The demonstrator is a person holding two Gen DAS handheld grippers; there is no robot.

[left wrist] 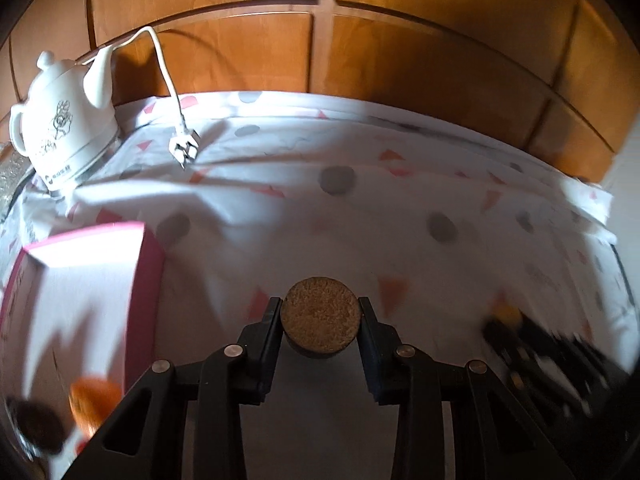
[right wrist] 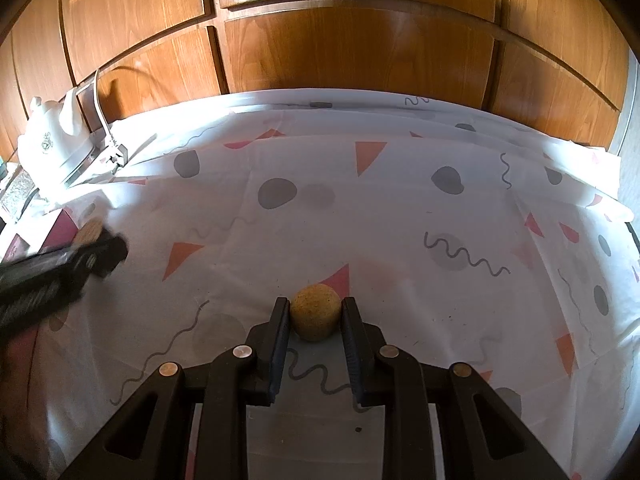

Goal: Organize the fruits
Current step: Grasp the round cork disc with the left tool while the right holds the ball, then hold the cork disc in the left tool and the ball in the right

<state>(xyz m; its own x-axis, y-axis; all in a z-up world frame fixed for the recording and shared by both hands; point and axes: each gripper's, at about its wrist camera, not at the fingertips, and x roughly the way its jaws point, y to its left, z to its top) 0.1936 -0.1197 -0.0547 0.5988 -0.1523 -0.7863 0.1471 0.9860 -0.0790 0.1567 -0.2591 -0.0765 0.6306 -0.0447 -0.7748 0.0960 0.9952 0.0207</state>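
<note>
- The left gripper (left wrist: pixel 320 305) is clenched on a brown disc (left wrist: pixel 320 314), flat speckled face up; a black pad presses each side of its rim.
- The disc hangs clear of the cloth (left wrist: pixel 360 220), with its shadow below between the fingers.
- Left of the left fingers stands a pink box (left wrist: pixel 146 280), its near side open and white inside.
- In the box, low and left of the fingers, lie an orange fruit (left wrist: pixel 94 404) and a dark round thing (left wrist: pixel 38 426), both blurred.
- Beyond the box, far left, sits a white kettle (left wrist: pixel 64 120); its cord ends in a plug (left wrist: pixel 184 148) lying on the cloth ahead-left of the fingers.
- To the right of the left fingers the right gripper shows only as a dark blur with a spot of yellow.
- The right gripper (right wrist: pixel 315 304) grasps a tan ball (right wrist: pixel 316 312), pads tight on both sides.
- Whether the ball touches the cloth I cannot tell.
- Far left of the right fingers the left gripper appears blurred, the disc's pale edge at its tip, over the box's corner.
- Wood panels (right wrist: pixel 352 48) rise behind the cloth's far edge.
</note>
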